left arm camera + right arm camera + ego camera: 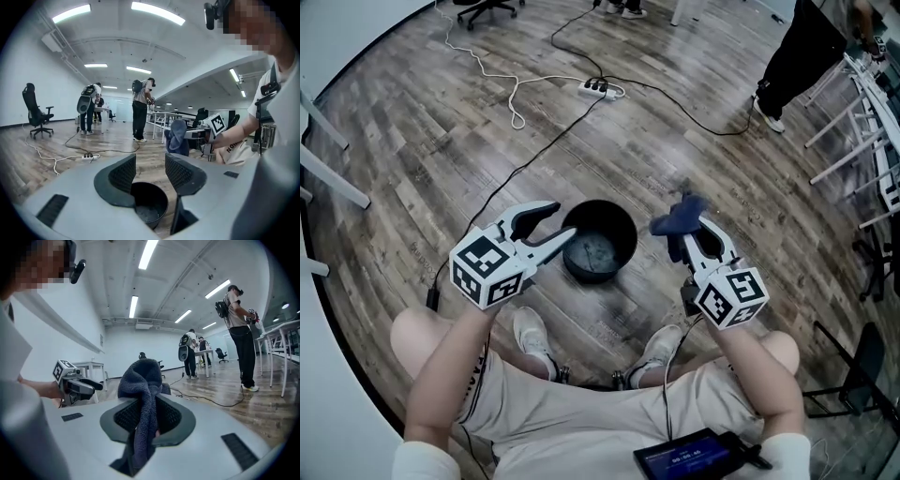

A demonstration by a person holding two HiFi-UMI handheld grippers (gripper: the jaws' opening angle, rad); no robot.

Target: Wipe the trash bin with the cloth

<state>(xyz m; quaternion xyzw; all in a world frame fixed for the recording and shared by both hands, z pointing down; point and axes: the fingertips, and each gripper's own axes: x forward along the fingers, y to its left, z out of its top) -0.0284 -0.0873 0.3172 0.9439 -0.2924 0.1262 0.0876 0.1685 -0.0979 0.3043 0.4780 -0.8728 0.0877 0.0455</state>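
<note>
Risk 1: the trash bin [596, 251] stands free on the wood floor [469, 141] with nothing bracing it. If you press the cloth [678, 218] against its wall or rim from one side, the bin will likely slide or tip. Your left gripper [553, 225] would need to take the rim first.

Risk 2: the cloth is pinched as a bunched fold. Most of it mounds above the jaws and a tail hangs below them. Dragging it hard over the rim could pull it out. The right gripper view suggests a firm bite, but I can't say how deep the fold sits.

Risk 3: the loose mound may fold over, so the gripper jaws rub the bin instead of the cloth.

Pose: both forearms reach forward over your knees, and the bin is on the floor between your feet and just ahead of them. The left gripper hovers at the bin's left rim with its jaws spread wide and nothing between them. In the left gripper view the bin's mouth [150, 206] shows below the gap. The right gripper [692, 234] is just right of the bin, raised and clear of it, its jaws clamped on the dark blue cloth [140, 394].
</note>
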